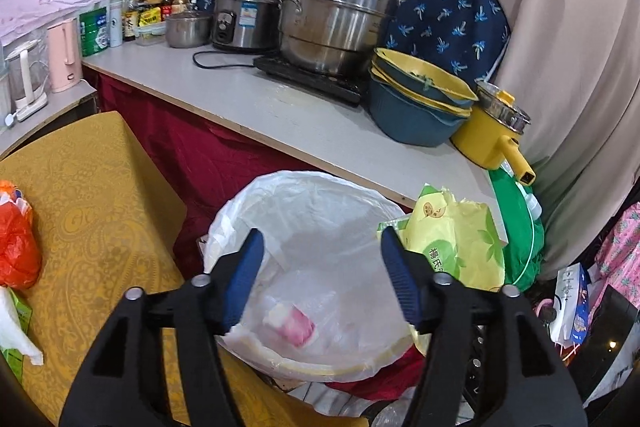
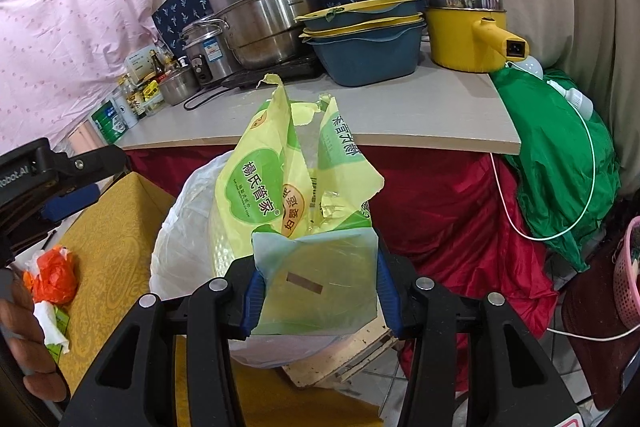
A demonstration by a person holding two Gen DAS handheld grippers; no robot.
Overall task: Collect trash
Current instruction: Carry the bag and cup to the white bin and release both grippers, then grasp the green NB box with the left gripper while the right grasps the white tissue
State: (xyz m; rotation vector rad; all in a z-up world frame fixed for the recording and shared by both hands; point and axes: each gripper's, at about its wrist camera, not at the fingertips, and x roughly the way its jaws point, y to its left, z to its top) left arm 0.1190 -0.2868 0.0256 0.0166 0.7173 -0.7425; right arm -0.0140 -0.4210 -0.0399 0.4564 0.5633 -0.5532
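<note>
The round bin lined with a thin white plastic bag (image 1: 316,227) stands below the grey counter edge (image 1: 320,139); a small pink-and-white crumpled scrap (image 1: 294,323) lies at its bottom. The left gripper (image 1: 322,279) hangs over it with jaws wide and nothing between them. At three o'clock of the bin, the right gripper (image 2: 316,291) clamps the torn yellow-green plastic tissue wrapper (image 2: 304,195). An orange plastic bag (image 1: 18,239) lies on the gold-patterned cloth (image 1: 104,211) at nine o'clock.
</note>
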